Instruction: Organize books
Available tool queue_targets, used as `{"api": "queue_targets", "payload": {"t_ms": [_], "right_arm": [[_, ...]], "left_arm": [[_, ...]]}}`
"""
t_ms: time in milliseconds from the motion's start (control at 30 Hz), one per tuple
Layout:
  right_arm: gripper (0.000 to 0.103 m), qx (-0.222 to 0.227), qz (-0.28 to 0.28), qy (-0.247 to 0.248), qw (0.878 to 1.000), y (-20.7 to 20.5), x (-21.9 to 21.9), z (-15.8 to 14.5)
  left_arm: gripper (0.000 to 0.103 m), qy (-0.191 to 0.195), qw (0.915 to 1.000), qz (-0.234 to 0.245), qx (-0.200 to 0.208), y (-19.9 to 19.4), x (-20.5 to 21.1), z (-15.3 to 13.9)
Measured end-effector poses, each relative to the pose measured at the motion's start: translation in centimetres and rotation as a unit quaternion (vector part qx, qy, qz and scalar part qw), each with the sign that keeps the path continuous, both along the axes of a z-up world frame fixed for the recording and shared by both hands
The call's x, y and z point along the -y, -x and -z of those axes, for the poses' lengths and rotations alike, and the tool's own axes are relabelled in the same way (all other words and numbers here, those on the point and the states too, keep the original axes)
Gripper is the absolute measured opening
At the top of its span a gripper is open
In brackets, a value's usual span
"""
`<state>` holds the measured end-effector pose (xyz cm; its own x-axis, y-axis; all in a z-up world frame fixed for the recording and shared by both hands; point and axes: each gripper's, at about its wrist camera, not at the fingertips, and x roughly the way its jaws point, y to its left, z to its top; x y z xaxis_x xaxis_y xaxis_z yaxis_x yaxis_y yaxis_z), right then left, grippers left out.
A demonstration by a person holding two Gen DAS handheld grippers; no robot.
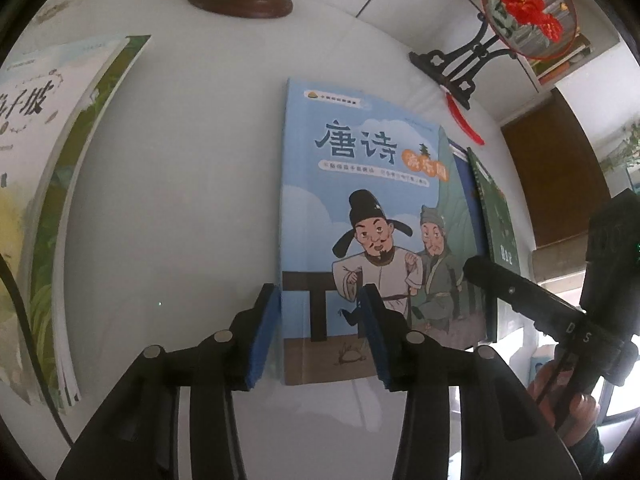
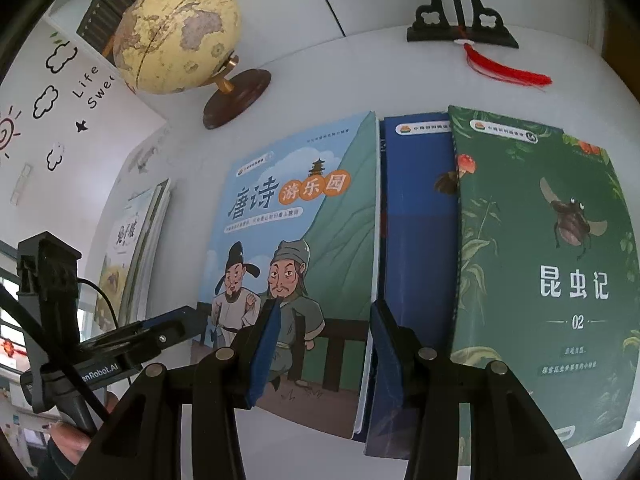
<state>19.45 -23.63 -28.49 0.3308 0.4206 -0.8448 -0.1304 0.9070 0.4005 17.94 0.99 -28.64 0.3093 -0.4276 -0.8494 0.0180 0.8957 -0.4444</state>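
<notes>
A wide strip of bare white table (image 1: 172, 184) lies between the stack of books (image 1: 48, 208) at the left edge and the light-blue poetry book (image 1: 360, 216), which lies flat near the middle, its long axis running away from the cameras and its title end toward the back. Its glossy cover bears two cartoon figures. Just right of it sits a dark-blue book (image 2: 416, 240), partly covered by the green insect book (image 2: 552, 264); the three overlap like shingles, spines parallel.

The left gripper (image 1: 320, 336) is spread apart over the poetry book's near left corner, one blue foam pad outside the spine edge, the other over the cover; whether the pads touch it is hard to judge. The right gripper (image 2: 320, 352) is also spread wide, straddling the poetry book's right edge.

Behind the books stand a beige globe (image 2: 176, 36) on a round wooden base and a carved black stand (image 2: 460, 24) with a red tassel (image 2: 504, 68).
</notes>
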Motion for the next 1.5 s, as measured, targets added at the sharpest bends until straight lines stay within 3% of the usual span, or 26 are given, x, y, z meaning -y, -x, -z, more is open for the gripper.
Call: {"api": "queue_targets", "payload": {"t_ms": [267, 667, 800, 967, 1300, 1500], "right_arm": [[0.046, 0.001, -0.008, 0.013, 1.000, 1.7, -0.7, -0.3], [0.046, -0.033, -0.007, -0.001, 0.999, 8.5, -0.9, -0.5], [0.046, -0.036, -0.002, 0.011, 0.999, 9.4, -0.4, -0.4], [0.046, -0.063, 0.023, -0.030, 0.997, 9.0, 1.2, 0.6], [0.047, -0.081, 0.030, -0.053, 0.995, 9.0, 2.7, 1.4], [0.047, -0.105, 0.015, -0.107, 0.989, 8.5, 2.2, 2.8]], "left_arm": [[0.043, -0.012, 0.9994, 0.033, -0.002, 1.9, 0.3, -0.2], [0.043, -0.018, 0.9964, 0.083, -0.006, 5.1, 0.7, -0.1], [0.043, 0.001, 0.9970, 0.077, -0.006, 4.7, 0.1, -0.1], [0.043, -0.002, 0.9968, 0.079, -0.006, 4.7, 0.1, -0.1], [0.043, 0.000, 0.9969, 0.079, -0.008, 4.8, 0.1, 0.1], [0.043, -0.007, 0.9972, 0.075, -0.005, 4.6, 0.0, 0.1]]}}
